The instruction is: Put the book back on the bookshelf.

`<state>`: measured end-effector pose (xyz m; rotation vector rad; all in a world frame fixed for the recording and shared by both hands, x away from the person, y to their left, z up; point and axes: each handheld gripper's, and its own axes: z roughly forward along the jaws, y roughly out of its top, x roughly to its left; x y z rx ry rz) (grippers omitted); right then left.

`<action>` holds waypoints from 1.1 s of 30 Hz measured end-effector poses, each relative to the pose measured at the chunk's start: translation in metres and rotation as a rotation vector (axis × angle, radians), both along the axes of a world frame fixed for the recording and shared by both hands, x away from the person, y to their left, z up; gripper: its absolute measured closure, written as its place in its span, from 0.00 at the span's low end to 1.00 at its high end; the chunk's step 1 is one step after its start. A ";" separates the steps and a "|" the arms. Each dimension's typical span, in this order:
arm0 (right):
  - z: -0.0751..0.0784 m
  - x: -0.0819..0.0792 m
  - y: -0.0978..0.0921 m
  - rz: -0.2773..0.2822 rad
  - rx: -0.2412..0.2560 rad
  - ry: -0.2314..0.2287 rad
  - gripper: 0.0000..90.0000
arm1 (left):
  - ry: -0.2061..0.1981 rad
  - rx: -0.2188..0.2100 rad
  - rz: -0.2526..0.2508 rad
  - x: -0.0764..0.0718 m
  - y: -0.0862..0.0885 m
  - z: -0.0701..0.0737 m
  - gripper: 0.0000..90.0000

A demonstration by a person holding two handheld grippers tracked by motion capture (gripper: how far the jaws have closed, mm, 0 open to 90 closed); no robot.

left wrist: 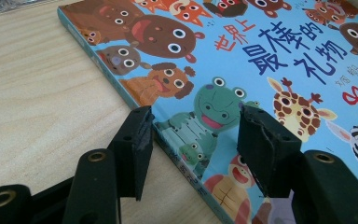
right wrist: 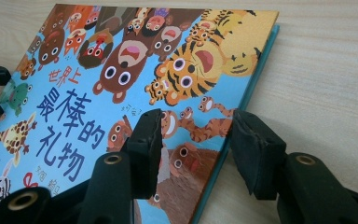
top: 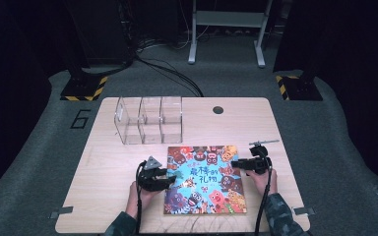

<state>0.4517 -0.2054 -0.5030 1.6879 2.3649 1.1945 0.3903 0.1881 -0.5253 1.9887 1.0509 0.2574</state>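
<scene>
colourful square picture book with cartoon animals (top: 205, 178) lying flat on the pale wooden worktop (top: 108, 172), left hand-held gripper (top: 173, 175) gaping over its left edge, right hand-held gripper (top: 235, 164) gaping over its right edge, clear plastic three-bay box (top: 150, 119) just behind the book

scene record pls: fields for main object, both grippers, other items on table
main object: picture book, closed, flat on the wooden table, cover up
left gripper: open, jaws straddle the book's left edge
right gripper: open, jaws straddle the book's right edge
grasp: neither gripper closed on the book
other: clear box with three compartments, behind the book, apart from it
hands: one holds each gripper
</scene>
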 end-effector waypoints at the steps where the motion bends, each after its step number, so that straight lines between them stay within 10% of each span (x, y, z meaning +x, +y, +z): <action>1: 0.001 -0.001 -0.001 -0.006 0.016 0.012 0.60 | 0.000 0.001 -0.001 0.000 0.000 0.000 0.51; 13: 0.001 0.001 0.006 0.007 -0.082 0.014 0.62 | 0.009 0.040 -0.001 0.002 0.006 0.002 0.42; 33: -0.002 0.001 0.005 0.009 -0.074 0.014 0.60 | -0.033 0.091 0.087 -0.005 0.024 -0.001 0.30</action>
